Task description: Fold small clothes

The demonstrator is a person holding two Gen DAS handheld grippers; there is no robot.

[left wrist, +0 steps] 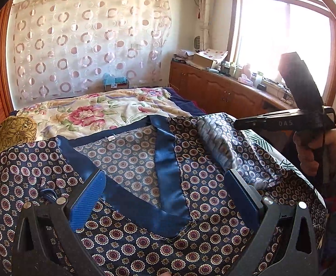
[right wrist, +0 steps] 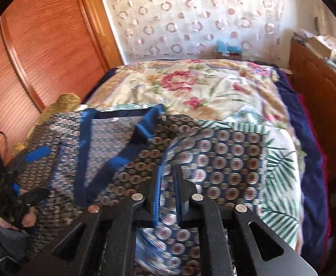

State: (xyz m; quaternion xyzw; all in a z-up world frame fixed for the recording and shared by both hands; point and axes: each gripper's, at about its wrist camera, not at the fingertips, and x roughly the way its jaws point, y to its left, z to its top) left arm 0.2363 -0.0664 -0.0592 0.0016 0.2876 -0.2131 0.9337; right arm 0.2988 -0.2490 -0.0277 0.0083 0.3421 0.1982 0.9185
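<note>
Right hand-held gripper [right wrist: 166, 184] is pinching a fold of the shirt [right wrist: 225, 151], jaws nearly together. Left hand-held gripper [left wrist: 165, 188] is hovering wide apart over the collar [left wrist: 168, 161], gripping nothing.

garment [right wrist: 214, 151] smeared by motion blur

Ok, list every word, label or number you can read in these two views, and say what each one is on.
"DAS": pale letters on the black body of the right gripper, as far as the left wrist view lets them be read.
White tag sewn inside the collar of the patterned garment: too small to read.
Right wrist view: blurred, no legible text.
</note>
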